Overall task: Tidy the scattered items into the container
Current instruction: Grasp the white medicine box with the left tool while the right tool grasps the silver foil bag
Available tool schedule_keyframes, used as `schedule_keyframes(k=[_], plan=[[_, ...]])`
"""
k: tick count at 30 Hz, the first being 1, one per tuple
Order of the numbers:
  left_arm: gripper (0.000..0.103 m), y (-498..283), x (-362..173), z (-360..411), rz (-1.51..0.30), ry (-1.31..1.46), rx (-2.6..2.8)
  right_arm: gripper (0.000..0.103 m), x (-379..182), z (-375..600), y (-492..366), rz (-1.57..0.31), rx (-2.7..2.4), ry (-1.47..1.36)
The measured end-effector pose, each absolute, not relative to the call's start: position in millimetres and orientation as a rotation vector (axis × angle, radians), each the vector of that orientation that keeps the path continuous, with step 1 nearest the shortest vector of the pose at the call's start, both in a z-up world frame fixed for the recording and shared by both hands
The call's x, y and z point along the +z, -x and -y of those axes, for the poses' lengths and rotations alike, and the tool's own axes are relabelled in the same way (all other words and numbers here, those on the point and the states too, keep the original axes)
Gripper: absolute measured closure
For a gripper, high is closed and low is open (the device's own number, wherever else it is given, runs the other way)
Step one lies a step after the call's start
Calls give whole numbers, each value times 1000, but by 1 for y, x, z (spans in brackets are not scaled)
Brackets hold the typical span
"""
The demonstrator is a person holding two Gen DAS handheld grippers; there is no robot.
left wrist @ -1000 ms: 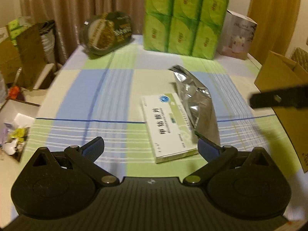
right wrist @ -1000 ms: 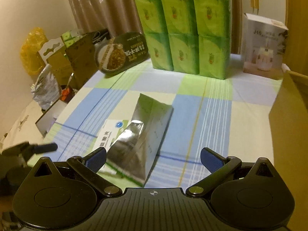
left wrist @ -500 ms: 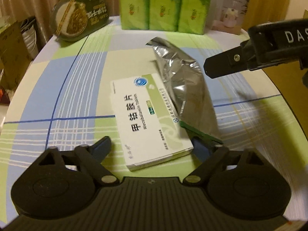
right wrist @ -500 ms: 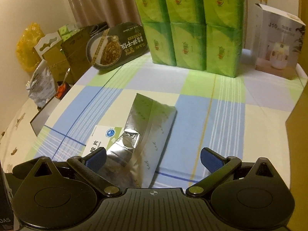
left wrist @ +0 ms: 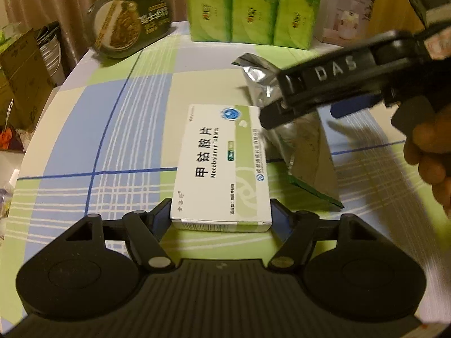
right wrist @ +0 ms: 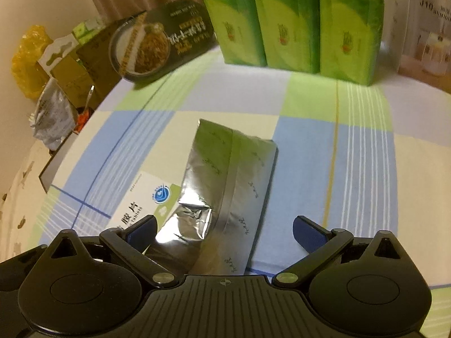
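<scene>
A white and green medicine box (left wrist: 222, 163) lies on the checked tablecloth. My left gripper (left wrist: 221, 217) has its fingers pressed against both long sides of the box's near end. A silver foil pouch (left wrist: 304, 146) lies just right of the box, partly over it. In the right wrist view, the pouch (right wrist: 231, 180) runs between the spread fingers of my right gripper (right wrist: 224, 231), which is open just above it. A corner of the medicine box (right wrist: 141, 205) shows by the left finger. In the left wrist view, my right gripper (left wrist: 301, 115) reaches in over the pouch, held by a hand (left wrist: 431, 152).
Green tissue packs (left wrist: 253, 8) stand at the table's far edge, with a white carton (left wrist: 346, 17) to their right and a dark noodle tray (left wrist: 129, 19) leaning at the far left. Cardboard boxes and bags (right wrist: 56, 90) crowd the floor left of the table.
My left gripper moved forward onto the medicine box and its fingers closed to the box's width. The right gripper moved in low over the foil pouch, still open.
</scene>
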State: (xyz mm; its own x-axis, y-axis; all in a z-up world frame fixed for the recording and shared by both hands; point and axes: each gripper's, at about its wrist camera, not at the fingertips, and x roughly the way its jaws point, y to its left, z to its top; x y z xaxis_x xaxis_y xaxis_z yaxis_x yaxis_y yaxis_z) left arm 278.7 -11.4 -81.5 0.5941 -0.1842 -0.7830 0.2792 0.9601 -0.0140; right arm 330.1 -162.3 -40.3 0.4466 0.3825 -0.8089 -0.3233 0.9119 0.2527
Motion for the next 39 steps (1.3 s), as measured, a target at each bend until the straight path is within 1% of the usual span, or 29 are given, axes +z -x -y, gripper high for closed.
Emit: schedule_keyframes(k=[1, 2, 3, 7, 9, 12, 21, 23, 24, 25, 26, 29, 39], plan=[[35, -280, -81, 10, -895, -104, -269, 21, -42, 163, -331, -1027, 447, -81], [35, -280, -80, 9, -891, -95, -271, 27, -43, 165, -331, -1038, 457, -98], [35, -280, -79, 8, -882, -90, -275, 39, -42, 165, -330, -1045, 463, -101], [36, -278, -78, 13, -861, -114, -291, 52, -35, 167, -321, -1040, 465, -42], [36, -276, -77, 15, -862, -121, -298, 55, -30, 169, -313, -1035, 462, 20], [36, -273, -77, 17, -873, -121, -317, 58, -25, 178, -294, -1046, 458, 111], [36, -239, -65, 35, -901, -148, -387, 58, -25, 223, -216, -1075, 430, 201], [35, -235, -64, 37, -895, -154, -390, 49, -22, 230, -204, -1073, 432, 193], [32, -235, -63, 38, -893, -157, -389, 34, -21, 233, -200, -1068, 434, 188], [28, -236, -63, 38, -889, -156, -385, 19, -19, 234, -199, -1060, 437, 190], [26, -237, -62, 37, -885, -152, -383, 15, -16, 235, -197, -1045, 442, 201], [26, -243, -61, 37, -884, -136, -378, 13, -13, 231, -200, -1017, 460, 255], [26, -261, -70, 48, -911, -156, -400, 13, -33, 222, -234, -1109, 517, 263]])
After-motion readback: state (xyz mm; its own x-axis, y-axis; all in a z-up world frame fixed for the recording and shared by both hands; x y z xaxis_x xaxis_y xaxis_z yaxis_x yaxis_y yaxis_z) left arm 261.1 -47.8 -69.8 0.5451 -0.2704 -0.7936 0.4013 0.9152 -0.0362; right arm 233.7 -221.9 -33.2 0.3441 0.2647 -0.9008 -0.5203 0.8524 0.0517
